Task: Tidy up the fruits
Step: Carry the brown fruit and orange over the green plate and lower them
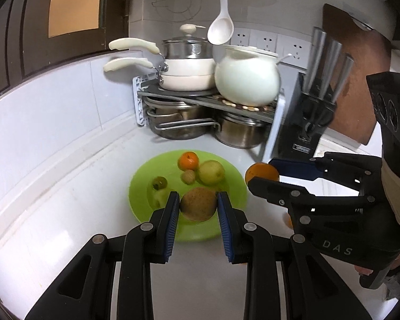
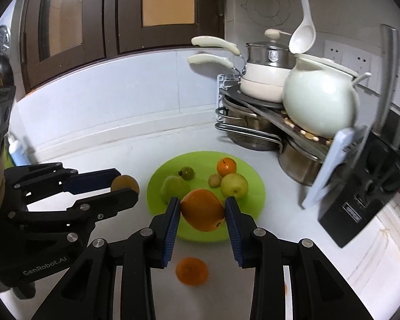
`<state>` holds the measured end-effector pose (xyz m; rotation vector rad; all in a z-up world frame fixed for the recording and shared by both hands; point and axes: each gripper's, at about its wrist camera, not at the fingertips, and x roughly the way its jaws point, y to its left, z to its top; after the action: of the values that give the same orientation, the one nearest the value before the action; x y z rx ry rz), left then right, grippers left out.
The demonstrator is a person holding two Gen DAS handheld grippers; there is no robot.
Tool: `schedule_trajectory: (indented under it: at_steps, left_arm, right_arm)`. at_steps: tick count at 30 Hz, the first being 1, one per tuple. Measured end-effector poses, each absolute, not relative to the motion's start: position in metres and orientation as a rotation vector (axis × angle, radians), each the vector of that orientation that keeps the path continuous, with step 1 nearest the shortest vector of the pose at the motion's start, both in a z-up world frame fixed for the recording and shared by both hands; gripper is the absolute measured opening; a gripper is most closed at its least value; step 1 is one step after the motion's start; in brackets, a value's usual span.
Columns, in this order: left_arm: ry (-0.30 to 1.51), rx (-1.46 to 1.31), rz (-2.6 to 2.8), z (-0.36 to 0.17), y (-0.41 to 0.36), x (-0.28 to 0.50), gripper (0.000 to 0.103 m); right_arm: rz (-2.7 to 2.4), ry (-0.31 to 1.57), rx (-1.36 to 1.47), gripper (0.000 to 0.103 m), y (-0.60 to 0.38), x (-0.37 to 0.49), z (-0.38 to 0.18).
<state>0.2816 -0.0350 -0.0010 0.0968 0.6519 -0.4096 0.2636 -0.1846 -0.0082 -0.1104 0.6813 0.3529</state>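
Note:
A green plate lies on the white counter and holds a tangerine, a yellow-green apple, a small pale fruit, a small dark-green fruit and a green pear. My left gripper is shut on a brown pear above the plate's near edge. My right gripper is shut on an orange above the plate. Another tangerine lies on the counter below it.
A pot rack with white pans, a white round pot and steel pots stands in the back corner. A knife block stands to its right. A white ladle hangs above. A dark window frame is at left.

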Motion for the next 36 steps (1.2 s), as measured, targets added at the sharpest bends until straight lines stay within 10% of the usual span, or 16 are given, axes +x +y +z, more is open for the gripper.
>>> schedule_trajectory:
  at_steps: [36]
  left_arm:
    - [0.806,0.161,-0.441,-0.058,-0.038,0.413,0.03]
  right_arm:
    - [0.359,0.895,-0.125,0.036,-0.164,0.379,-0.07]
